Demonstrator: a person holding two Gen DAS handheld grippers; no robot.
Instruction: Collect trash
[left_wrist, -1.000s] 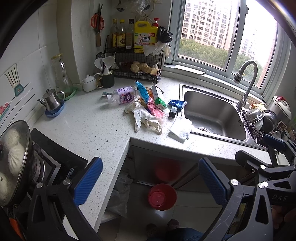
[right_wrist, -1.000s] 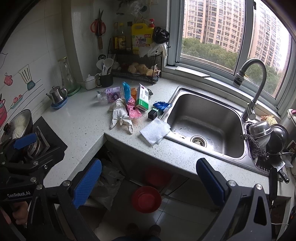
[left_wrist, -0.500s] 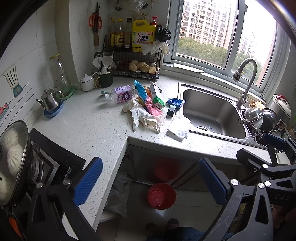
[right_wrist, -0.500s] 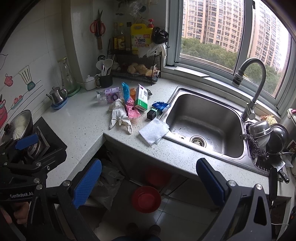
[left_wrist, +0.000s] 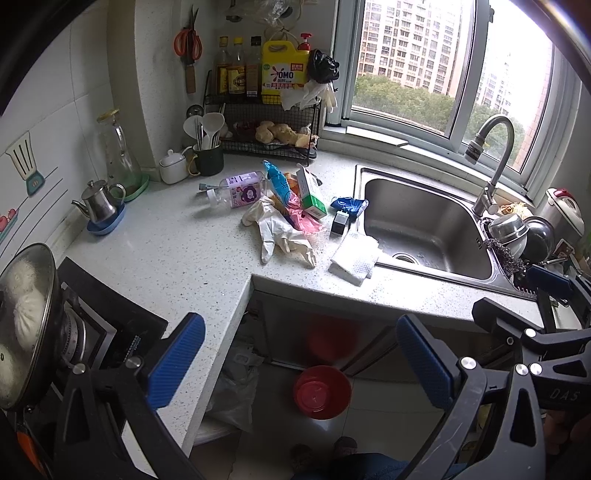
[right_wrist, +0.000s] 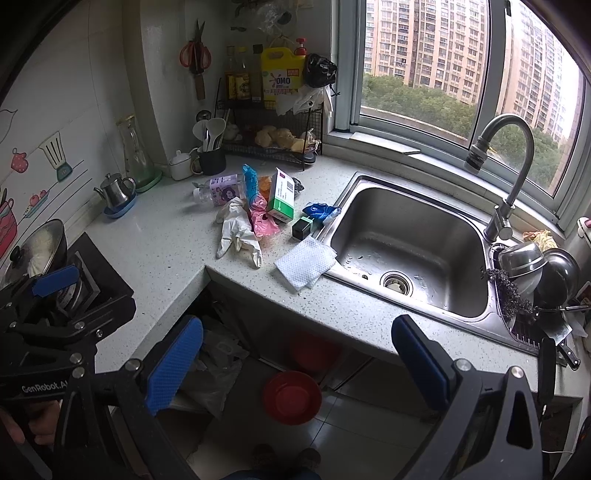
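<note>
The trash lies in one heap on the counter (right_wrist: 155, 240), between the wire rack at the back corner and the left rim of the sink (right_wrist: 406, 236): a pale rubber glove (right_wrist: 238, 232) nearest the front edge, a pink wrapper (right_wrist: 263, 221) touching it, a green-and-white carton (right_wrist: 281, 199) leaning on the heap, a fallen plastic bottle (right_wrist: 218, 189) behind, a blue packet (right_wrist: 320, 211) and a small dark box (right_wrist: 302, 228) by the sink rim, and a folded white tissue (right_wrist: 304, 263) right at the front edge.

My right gripper (right_wrist: 295, 365) and my left gripper (left_wrist: 301, 360) both hang out in front of the counter, above the floor, with jaws spread wide and nothing in them.

I judge I am at the approach. To do it well, I would go first for the tissue or the glove, the nearest and loosest pieces, come down over the edge, and pinch a raised fold rather than scrape the flat sheet. A bag (right_wrist: 218, 373) seems to sit under the counter, beside a red basin (right_wrist: 291, 397); whether it is the bin I cannot tell.
</note>
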